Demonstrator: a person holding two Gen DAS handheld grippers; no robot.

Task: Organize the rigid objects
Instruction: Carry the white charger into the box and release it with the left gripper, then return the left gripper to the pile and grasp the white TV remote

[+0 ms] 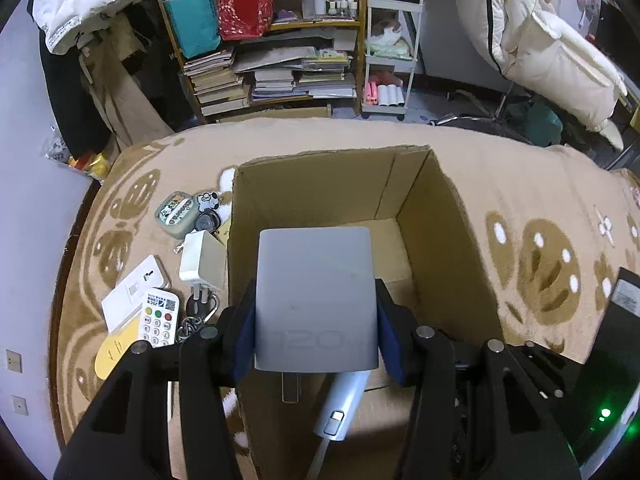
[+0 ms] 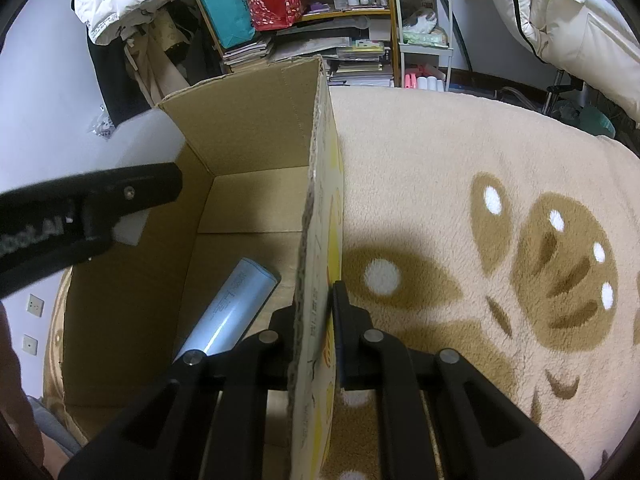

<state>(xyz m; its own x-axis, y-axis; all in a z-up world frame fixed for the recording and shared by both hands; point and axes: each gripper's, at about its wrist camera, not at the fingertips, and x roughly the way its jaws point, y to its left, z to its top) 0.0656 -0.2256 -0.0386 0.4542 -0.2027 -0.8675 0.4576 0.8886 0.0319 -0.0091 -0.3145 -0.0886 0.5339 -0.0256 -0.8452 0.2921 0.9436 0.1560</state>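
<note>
1. A beige blanket (image 2: 460, 168) with brown patterns covers the surface.
2. A wooden bookshelf (image 1: 280, 76) holds stacked books and a red bag (image 1: 246, 2).
3. A white cart (image 1: 390, 52) stands beside it.

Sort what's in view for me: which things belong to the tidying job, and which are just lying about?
In the job:
- grey rectangular power adapter, clamped in the left gripper over the box
- open brown cardboard box, its wall pinched by the right gripper
- pale blue cylinder lying inside the box
- white charger block, white keypad remote, green cartoon case waiting on the blanket

Lying about:
- stacked books
- red patterned bag
- white trolley
</note>
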